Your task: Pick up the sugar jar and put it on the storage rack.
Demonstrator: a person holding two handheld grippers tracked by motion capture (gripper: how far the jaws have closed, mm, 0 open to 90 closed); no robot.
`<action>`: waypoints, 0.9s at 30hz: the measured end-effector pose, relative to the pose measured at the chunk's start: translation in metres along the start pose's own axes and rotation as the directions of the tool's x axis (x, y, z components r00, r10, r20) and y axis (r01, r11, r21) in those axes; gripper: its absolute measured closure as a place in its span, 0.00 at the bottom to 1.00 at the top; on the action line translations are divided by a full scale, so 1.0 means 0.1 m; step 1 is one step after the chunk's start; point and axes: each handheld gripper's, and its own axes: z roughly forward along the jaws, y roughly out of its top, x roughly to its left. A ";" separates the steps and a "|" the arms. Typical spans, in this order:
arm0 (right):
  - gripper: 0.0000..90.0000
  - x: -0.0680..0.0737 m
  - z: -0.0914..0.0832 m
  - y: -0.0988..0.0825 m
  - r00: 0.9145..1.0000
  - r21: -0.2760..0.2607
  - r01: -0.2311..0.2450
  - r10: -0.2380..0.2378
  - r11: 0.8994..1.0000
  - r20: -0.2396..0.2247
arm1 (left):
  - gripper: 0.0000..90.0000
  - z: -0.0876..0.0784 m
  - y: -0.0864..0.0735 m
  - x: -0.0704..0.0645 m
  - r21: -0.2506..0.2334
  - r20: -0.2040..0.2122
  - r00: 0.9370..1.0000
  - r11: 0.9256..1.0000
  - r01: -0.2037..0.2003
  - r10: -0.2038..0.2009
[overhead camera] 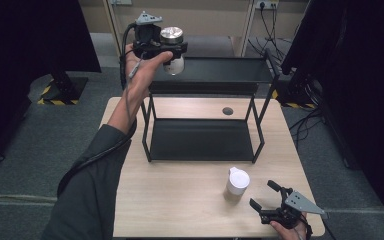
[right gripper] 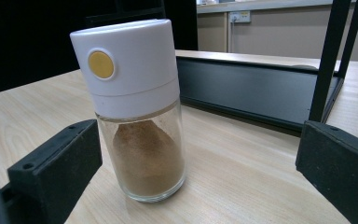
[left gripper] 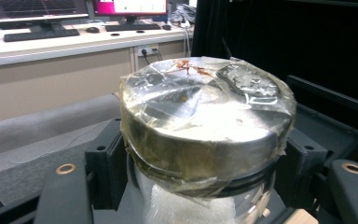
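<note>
Above the black shelf (overhead camera: 210, 67), left tool (overhead camera: 166, 50) grips jar (overhead camera: 172, 36).

Glossy metal jar lid (left gripper: 205, 126), matt wood table (overhead camera: 180, 195)

Table (overhead camera: 180, 200): pale wood.
Rack (overhead camera: 205, 140): black, two shelves, standing on the table beyond the right gripper (overhead camera: 270, 197).
Spice jar (overhead camera: 237, 181): upright on the table, just ahead of that gripper's open jaws.
</note>
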 end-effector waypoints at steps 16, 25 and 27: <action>0.01 -0.01 -0.01 0.00 1.000 -0.005 0.000 0.000 1.000 -0.004 | 0.35 0.28 -0.12 -0.07 -0.003 -0.055 0.998 1.000 0.008 -0.008; 0.01 -0.01 -0.01 0.00 1.000 -0.006 -0.001 0.001 1.000 -0.005 | 0.35 0.32 -0.18 -0.04 -0.001 -0.079 0.997 1.000 0.006 -0.006; 0.01 -0.01 -0.01 0.00 1.000 -0.006 -0.001 0.001 1.000 -0.005 | 0.35 0.33 -0.19 -0.04 0.000 -0.081 0.997 1.000 0.006 -0.006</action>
